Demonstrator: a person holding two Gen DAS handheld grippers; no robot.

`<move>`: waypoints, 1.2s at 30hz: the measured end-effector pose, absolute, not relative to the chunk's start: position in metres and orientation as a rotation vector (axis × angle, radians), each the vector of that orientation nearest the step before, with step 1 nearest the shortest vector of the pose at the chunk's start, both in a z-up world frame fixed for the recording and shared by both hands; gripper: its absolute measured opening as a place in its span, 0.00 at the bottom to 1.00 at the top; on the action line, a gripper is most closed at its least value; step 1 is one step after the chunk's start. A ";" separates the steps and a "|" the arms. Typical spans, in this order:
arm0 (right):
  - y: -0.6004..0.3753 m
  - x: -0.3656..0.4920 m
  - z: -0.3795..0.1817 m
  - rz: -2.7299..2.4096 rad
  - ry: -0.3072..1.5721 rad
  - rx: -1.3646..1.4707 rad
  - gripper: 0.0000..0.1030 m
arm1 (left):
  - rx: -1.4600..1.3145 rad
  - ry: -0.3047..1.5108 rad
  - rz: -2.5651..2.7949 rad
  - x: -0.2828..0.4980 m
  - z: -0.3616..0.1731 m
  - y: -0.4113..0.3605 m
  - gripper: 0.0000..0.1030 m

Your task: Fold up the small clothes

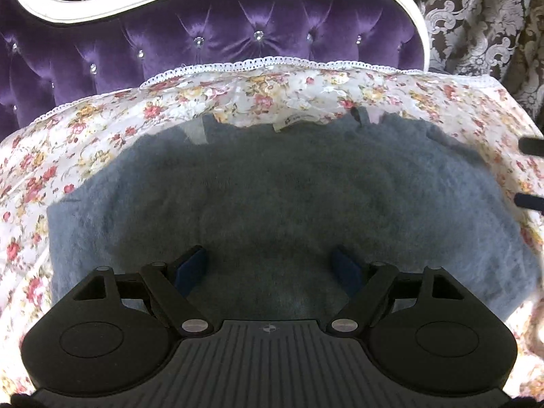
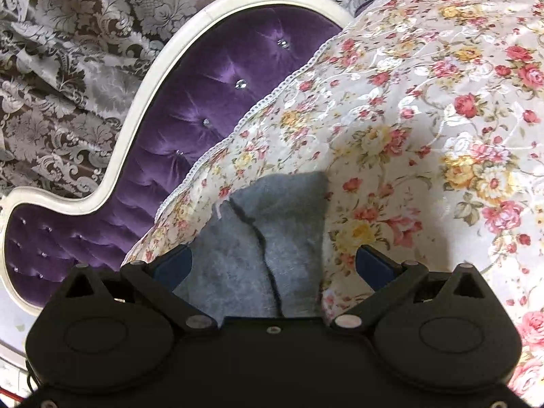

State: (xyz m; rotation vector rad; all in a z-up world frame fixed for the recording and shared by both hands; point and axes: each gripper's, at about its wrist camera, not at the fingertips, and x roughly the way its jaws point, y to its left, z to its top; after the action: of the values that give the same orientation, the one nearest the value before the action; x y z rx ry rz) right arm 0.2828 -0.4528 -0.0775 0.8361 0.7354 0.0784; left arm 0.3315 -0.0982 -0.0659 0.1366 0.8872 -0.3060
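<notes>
The left hand-held gripper (image 1: 270, 267) hangs with jaws wide and empty over a grey fleece garment (image 1: 272, 197) spread flat on the floral bedspread (image 1: 102, 129), near the purple tufted headboard (image 1: 221, 34). The right hand-held gripper (image 2: 273, 265), also wide, straddles the garment's corner without pinching it.

**Garment on the bed cover, under both pairs of fingers**

The garment (image 1: 272, 190) lies on the bed cover (image 1: 85, 129), below and ahead of the left gripper's fingers (image 1: 190, 265). The headboard (image 1: 204, 44) stands beyond it. Between the right gripper's fingers (image 2: 372, 265) lies a garment end; the cover spreads to their right.
</notes>
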 end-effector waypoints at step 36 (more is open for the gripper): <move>-0.411 0.309 -0.103 0.396 0.773 0.773 1.00 | -0.031 0.768 -0.209 0.287 -0.048 -0.007 0.82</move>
State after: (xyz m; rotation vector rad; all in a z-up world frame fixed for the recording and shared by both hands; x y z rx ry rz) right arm 0.3094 -0.4109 -0.1034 0.7726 0.7733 0.3957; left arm 0.2870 -0.0075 -0.0483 -0.0310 0.7676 -0.2091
